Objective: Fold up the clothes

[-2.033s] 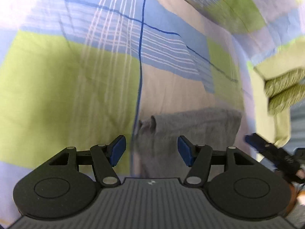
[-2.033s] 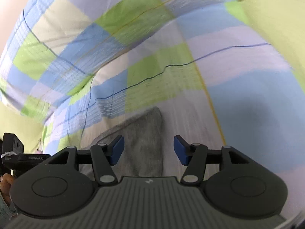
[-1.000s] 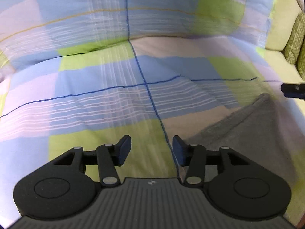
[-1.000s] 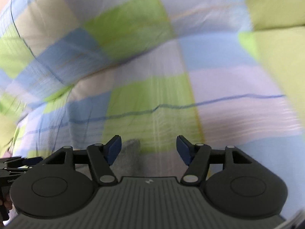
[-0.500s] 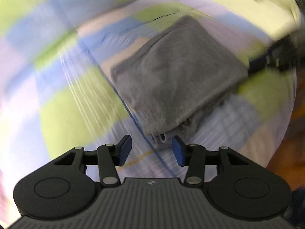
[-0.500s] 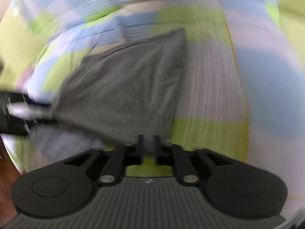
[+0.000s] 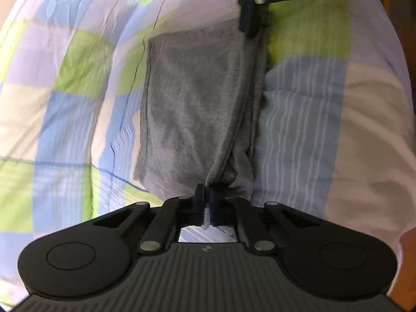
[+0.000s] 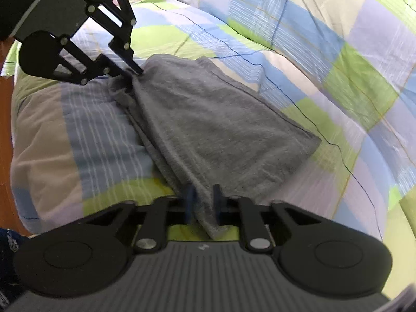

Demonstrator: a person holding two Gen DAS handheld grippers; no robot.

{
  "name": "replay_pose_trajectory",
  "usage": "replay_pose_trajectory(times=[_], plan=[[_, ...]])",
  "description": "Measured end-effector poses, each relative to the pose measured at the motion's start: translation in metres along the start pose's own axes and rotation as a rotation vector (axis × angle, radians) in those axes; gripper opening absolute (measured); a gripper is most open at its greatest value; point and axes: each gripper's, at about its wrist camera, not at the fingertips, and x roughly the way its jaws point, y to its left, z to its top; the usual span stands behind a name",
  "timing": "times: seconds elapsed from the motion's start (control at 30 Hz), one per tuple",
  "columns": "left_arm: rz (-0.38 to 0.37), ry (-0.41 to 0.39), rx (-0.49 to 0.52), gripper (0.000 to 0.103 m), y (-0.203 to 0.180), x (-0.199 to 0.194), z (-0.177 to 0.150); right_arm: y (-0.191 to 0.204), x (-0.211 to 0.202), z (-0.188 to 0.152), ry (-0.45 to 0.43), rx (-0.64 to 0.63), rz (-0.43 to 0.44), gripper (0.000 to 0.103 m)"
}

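A folded grey garment (image 7: 192,104) lies on a checked bedspread; it also shows in the right wrist view (image 8: 208,119). My left gripper (image 7: 205,202) is shut on the garment's near bunched corner. It shows in the right wrist view (image 8: 136,71) at the garment's far corner. My right gripper (image 8: 202,202) has its jaws close around the near edge of the garment, with cloth between the pads. It shows in the left wrist view (image 7: 251,23) at the far right corner. The edge between the two grippers is gathered in loose layers.
The bedspread (image 7: 65,91) in green, blue and lilac checks covers the bed (image 8: 338,65). The bed's edge and brown floor (image 8: 5,130) lie just left of the garment in the right wrist view. Brown floor (image 7: 408,39) shows at the right.
Both grippers came down to one edge of the garment. The left gripper went from open to shut on a corner. The right gripper holds the other corner.
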Motion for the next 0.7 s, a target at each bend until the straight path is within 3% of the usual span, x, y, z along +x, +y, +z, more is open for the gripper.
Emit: replay_pose_trajectory(times=[0.13, 0.3, 0.47, 0.53, 0.57, 0.6, 0.63, 0.67, 0.7], plan=[[0.052, -0.016, 0.081, 0.000, -0.011, -0.015, -0.002, 0.005, -0.010, 0.000, -0.024, -0.036, -0.013, 0.000], [0.038, 0.020, 0.166, 0.000, -0.036, -0.017, -0.012, 0.009, -0.016, -0.003, -0.022, -0.073, -0.006, 0.000], [0.099, 0.038, 0.126, 0.000, -0.049, -0.006, -0.014, 0.015, -0.004, -0.011, 0.039, -0.096, 0.017, 0.000], [0.081, 0.028, 0.028, 0.006, -0.041, -0.009, -0.015, 0.016, -0.001, -0.014, 0.070, -0.083, 0.009, 0.000], [0.065, 0.032, -0.010, 0.017, -0.036, -0.011, -0.016, 0.016, -0.003, -0.013, 0.075, -0.073, 0.002, 0.000], [0.014, 0.048, -0.111, 0.029, -0.024, -0.016, -0.017, 0.015, -0.005, -0.013, 0.075, -0.058, 0.000, 0.000], [-0.036, 0.065, -0.215, 0.052, -0.012, -0.021, -0.019, 0.013, -0.011, -0.011, 0.068, -0.016, -0.006, 0.009], [-0.086, 0.091, -0.353, 0.058, 0.002, -0.028, -0.023, 0.009, -0.019, -0.010, 0.058, 0.044, -0.016, 0.025], [-0.135, 0.118, -0.486, 0.058, 0.016, -0.035, -0.026, 0.005, -0.025, -0.010, 0.053, 0.096, -0.029, 0.030]])
